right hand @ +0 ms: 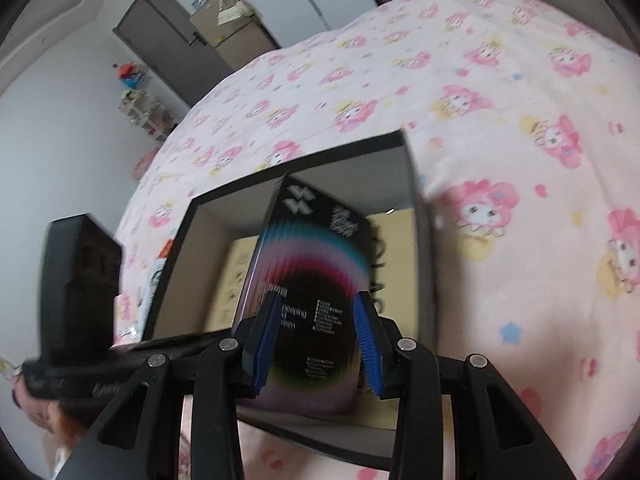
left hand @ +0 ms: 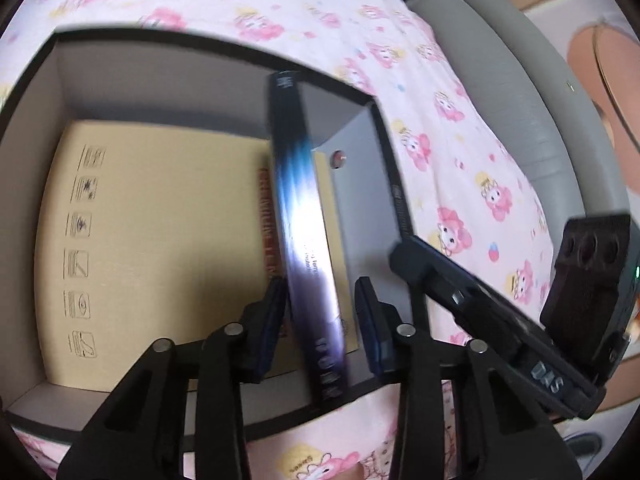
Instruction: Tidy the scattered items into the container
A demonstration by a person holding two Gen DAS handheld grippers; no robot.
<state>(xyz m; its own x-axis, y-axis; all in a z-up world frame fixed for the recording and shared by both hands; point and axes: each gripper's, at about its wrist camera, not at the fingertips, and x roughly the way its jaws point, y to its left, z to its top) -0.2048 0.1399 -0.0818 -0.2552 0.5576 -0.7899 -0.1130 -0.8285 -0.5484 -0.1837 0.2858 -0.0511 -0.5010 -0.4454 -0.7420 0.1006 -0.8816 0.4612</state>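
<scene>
Left wrist view: the flat black packet (left hand: 306, 216) stands on edge inside the black box (left hand: 36, 92) on the pink bedsheet (left hand: 460, 152), over a tan carton (left hand: 160, 240). The left gripper (left hand: 320, 312) sits narrow around the packet; can't tell if it's pressing.

Right wrist view: the right gripper (right hand: 318, 336) is narrow too, packet (right hand: 316, 252) between its blue pads (right hand: 264, 336), contact unclear.

left claw (left hand: 320, 308): black linkage arms, silver pivot pins, dark blue ribbed pads
right claw (right hand: 318, 336): same black frame, brighter blue pads
</scene>
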